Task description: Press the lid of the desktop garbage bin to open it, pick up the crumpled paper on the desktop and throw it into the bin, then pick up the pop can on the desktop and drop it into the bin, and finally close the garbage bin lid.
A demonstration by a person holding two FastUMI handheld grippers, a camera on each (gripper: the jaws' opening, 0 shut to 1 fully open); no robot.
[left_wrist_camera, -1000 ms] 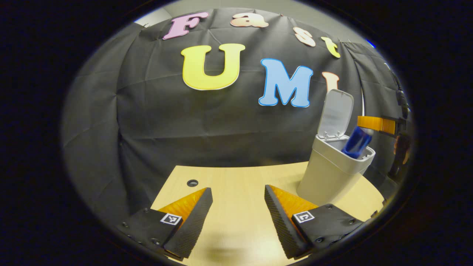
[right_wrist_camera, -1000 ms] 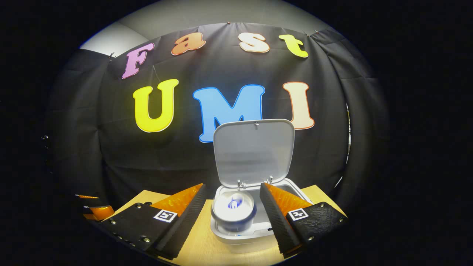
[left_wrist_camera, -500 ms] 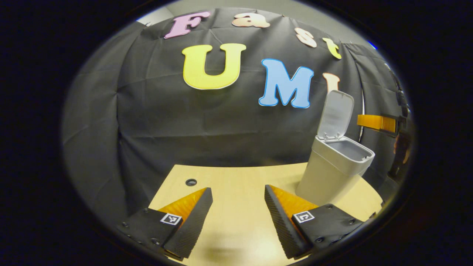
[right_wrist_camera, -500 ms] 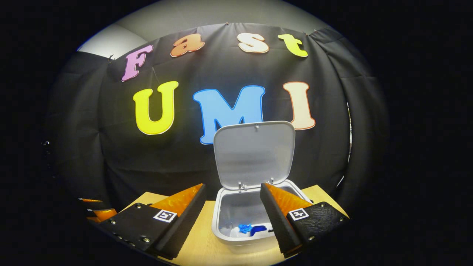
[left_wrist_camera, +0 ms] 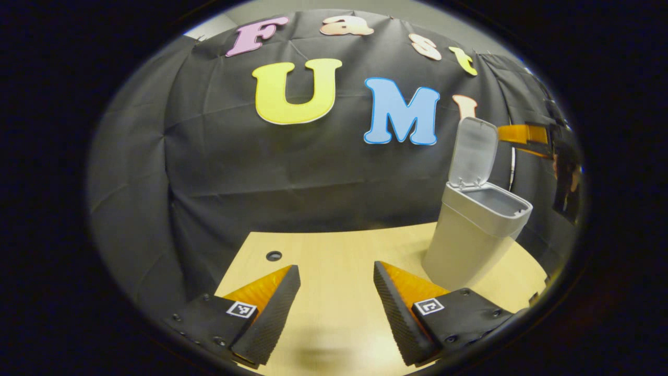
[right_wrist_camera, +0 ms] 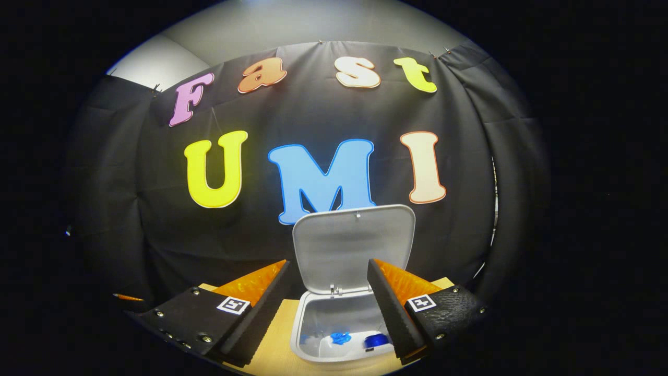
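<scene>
Both grippers stand with their jaws spread and nothing between them. From the left gripper view, the left gripper (left_wrist_camera: 336,297) hangs low over the near part of the pale wooden desktop (left_wrist_camera: 323,250), its two fingers wide apart with bare wood between them. A small round hole (left_wrist_camera: 273,256) sits in the desktop toward its far left corner. The grey garbage bin (left_wrist_camera: 472,235) stands upright near the desktop's far right edge, and its lid (left_wrist_camera: 474,151) is swung up on the back hinge, nearly vertical against the black cloth wall (left_wrist_camera: 261,167). Beyond the lid, at the right, the right gripper shows as a finger reaching in level with the lid's top, apart from it; a bit of the hand holding it shows lower down.

From the right gripper view, the right gripper (right_wrist_camera: 329,300) hovers above the bin's open mouth (right_wrist_camera: 342,329), fingers parted to either side of the hinge line, touching neither the rim nor the lid (right_wrist_camera: 355,245). Down inside the bin lies the blue pop can (right_wrist_camera: 377,340) on the bottom, toward the right, with some paler matter and a blue scrap just beside it that I cannot make out clearly.
</scene>
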